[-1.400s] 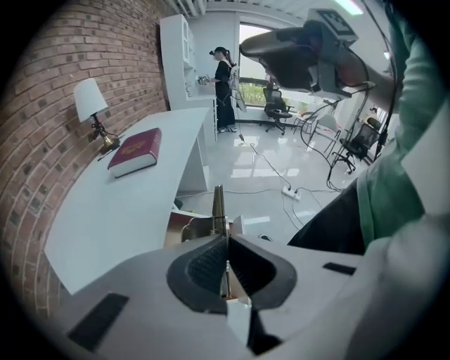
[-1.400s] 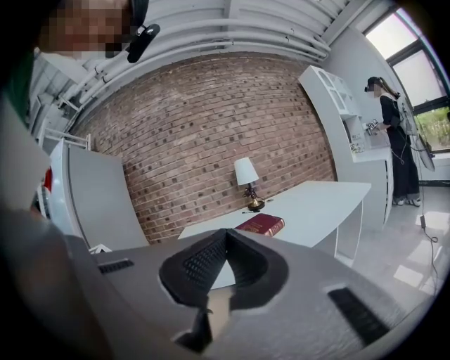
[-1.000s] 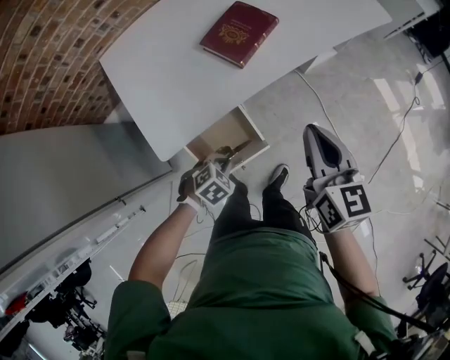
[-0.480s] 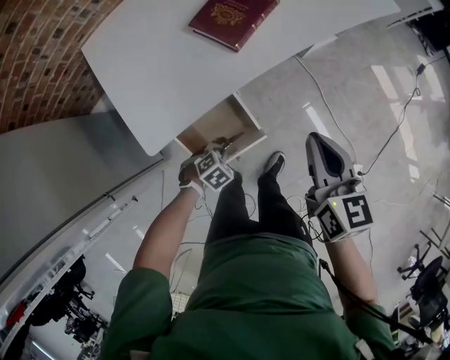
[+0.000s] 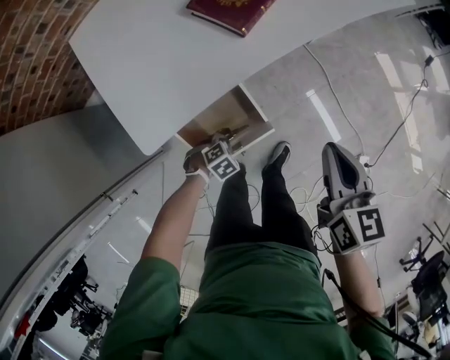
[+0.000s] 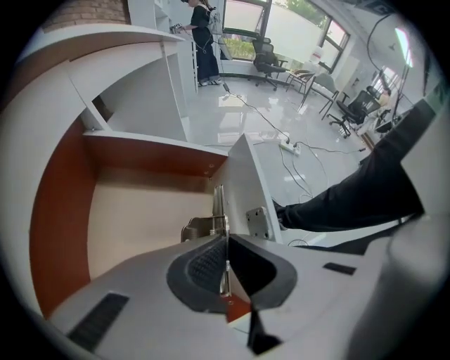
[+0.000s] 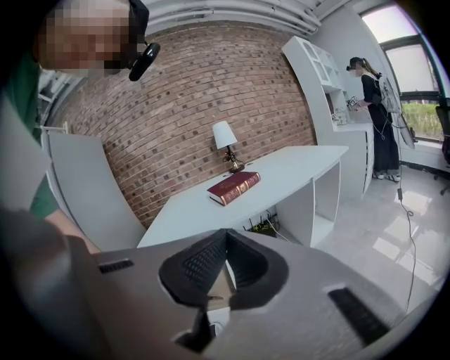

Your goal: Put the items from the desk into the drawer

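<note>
head view: white desk (image 5: 155,63) at the far side, red book (image 5: 228,13) lying flat on it near the far edge, partly cut by the frame top. the drawer (image 5: 219,121) stands pulled out from under the desk's near edge, its light wood inside showing. book is on the desk top, not in the drawer, well apart from both grippers.

left gripper (image 5: 226,135) points steeply down at the drawer's near front. in the left gripper view its jaws are clenched, left gripper (image 6: 225,242) pads pressed on a thin metal drawer handle (image 6: 219,205) that runs up between them on the white drawer front (image 6: 242,186). the drawer box lies to the left of the front here, with red-brown sides and a pale bottom.

right gripper (image 5: 337,150) is on the right, over the grey floor (image 5: 337,91), well apart from the drawer and the desk. right gripper view: right gripper (image 7: 225,237) jaw tips meet, clenched on nothing. beyond it the red book (image 7: 233,188) lies on the desk (image 7: 302,169), a small lamp (image 7: 225,140) just behind it, and a brick wall (image 7: 183,105) behind that.

the person wears a green top (image 5: 253,295) and dark trousers, one shoe (image 5: 279,152) just right of the drawer. cables (image 5: 337,91) run across the floor on the right. another person (image 7: 376,119) stands far right by white shelves.
</note>
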Action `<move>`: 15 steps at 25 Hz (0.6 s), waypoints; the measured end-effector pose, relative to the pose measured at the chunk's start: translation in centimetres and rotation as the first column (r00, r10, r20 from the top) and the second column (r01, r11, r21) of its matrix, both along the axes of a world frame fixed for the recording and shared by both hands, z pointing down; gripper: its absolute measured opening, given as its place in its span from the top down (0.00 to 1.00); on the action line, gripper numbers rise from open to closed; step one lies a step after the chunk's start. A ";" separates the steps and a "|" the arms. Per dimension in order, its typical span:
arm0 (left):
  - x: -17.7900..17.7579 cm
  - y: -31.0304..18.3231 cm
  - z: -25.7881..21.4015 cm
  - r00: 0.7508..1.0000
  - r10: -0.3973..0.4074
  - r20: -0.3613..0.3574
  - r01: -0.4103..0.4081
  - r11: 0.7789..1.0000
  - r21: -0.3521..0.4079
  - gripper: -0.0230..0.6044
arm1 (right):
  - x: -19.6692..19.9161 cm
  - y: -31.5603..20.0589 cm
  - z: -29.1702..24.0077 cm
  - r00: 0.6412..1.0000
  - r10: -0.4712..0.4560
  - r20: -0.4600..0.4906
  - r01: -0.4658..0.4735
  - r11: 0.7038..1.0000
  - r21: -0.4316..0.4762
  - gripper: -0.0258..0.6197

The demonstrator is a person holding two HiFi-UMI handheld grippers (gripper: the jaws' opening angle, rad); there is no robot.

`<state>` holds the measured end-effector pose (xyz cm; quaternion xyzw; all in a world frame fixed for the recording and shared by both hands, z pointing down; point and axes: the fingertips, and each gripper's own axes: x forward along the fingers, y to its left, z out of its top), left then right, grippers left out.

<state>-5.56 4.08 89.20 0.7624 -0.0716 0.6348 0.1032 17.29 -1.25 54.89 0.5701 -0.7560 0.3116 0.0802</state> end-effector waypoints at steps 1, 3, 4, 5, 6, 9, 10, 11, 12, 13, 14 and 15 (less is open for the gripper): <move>-0.1 -0.1 0.5 1.000 -0.010 -0.003 0.010 1.000 0.003 0.94 | -0.2 0.1 0.4 1.000 -0.001 0.002 0.001 1.000 -0.006 0.96; -0.4 -0.5 1.3 1.000 -0.029 -0.007 0.030 1.000 0.010 0.94 | -0.5 0.3 1.2 1.000 -0.004 0.005 0.004 1.000 -0.018 0.96; -0.6 -0.7 1.8 0.999 -0.039 -0.007 0.039 0.999 0.007 0.94 | -0.6 0.3 1.6 1.000 -0.005 0.005 0.006 1.000 -0.024 0.96; -0.7 -0.8 2.2 0.999 -0.049 -0.008 0.049 0.999 0.002 0.94 | -0.6 0.3 2.0 1.000 -0.007 0.005 0.007 1.000 -0.030 0.96; -0.8 -0.8 2.7 0.998 -0.057 -0.008 0.057 0.998 -0.006 0.94 | -0.7 0.3 2.4 1.000 -0.008 0.005 0.008 0.999 -0.036 0.96; -1.3 -0.8 4.4 0.998 -0.064 0.001 0.064 0.998 -0.026 0.94 | -1.1 0.4 3.6 1.000 -0.008 0.008 0.008 0.998 -0.060 0.96; -1.4 -0.9 4.9 0.998 -0.064 0.005 0.064 0.998 -0.029 0.94 | -1.1 0.5 4.1 1.000 -0.008 0.007 0.009 0.997 -0.071 0.96; -1.5 -1.0 5.4 0.998 -0.061 0.007 0.061 0.998 -0.033 0.94 | -1.1 0.6 4.6 1.000 -0.011 -0.001 0.010 0.997 -0.082 0.96; -1.5 -1.0 5.8 0.998 -0.056 0.006 0.056 0.998 -0.036 0.94 | -1.1 0.8 5.0 1.000 -0.014 -0.013 0.013 0.996 -0.093 0.96; -1.5 -1.1 6.2 0.999 -0.049 0.001 0.049 0.998 -0.041 0.94 | -1.0 0.9 5.4 1.000 -0.015 -0.021 0.013 0.995 -0.101 0.96; -1.4 -1.1 6.5 0.999 -0.043 -0.008 0.042 0.998 -0.047 0.94 | -1.0 1.0 5.7 1.000 -0.011 -0.023 0.008 0.994 -0.108 0.96; -1.4 -1.1 6.8 0.999 -0.038 -0.018 0.037 0.998 -0.054 0.94 | -0.9 1.1 6.0 1.000 -0.003 -0.022 0.001 0.994 -0.114 0.96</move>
